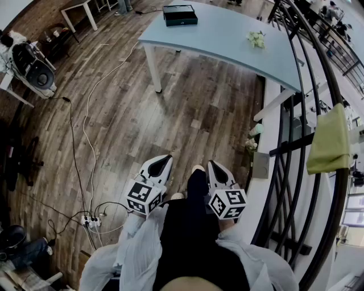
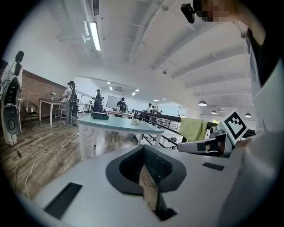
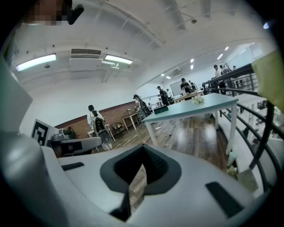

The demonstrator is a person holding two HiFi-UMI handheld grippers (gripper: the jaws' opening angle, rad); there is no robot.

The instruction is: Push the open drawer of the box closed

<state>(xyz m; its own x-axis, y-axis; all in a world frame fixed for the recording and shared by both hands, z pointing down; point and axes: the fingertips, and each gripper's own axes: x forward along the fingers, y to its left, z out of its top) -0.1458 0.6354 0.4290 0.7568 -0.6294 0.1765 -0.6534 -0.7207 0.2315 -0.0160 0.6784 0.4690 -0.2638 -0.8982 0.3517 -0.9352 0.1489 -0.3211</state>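
While I stand on the plank floor point(image 1: 199, 113), I hold both tools low in front of my waist, well apart from the work. My left gripper point(image 1: 160, 165) has its jaws brought together with nothing between them; its own view shows only a thin sliver of floor through the dark, ribbed pocket. My right gripper point(image 1: 216, 170) reads the same: jaws together, holding nothing. Each carries a white cube with black square markers.

The box point(image 1: 180, 15) sits at the far end of the pale blue table point(image 1: 227, 40), near its back edge. It is dark, flat and rectangular. At this range I cannot tell how its drawer stands.

Surroundings:
- Bare dark wood planks, matte and streaked, lie between me and the table.
- A white cable point(image 1: 85, 125) snakes over the floor to my left, and a power strip point(image 1: 91, 220) lies just beside my left side.
- A black metal railing point(image 1: 296, 142) of curved bars runs along my right, with a yellow-green cloth point(image 1: 330, 139) draped over its top rail.
- A small pale flower bunch point(image 1: 256, 38) rests on the table, well apart from the box.
- White straight legs point(image 1: 153, 68) support the smooth tabletop.
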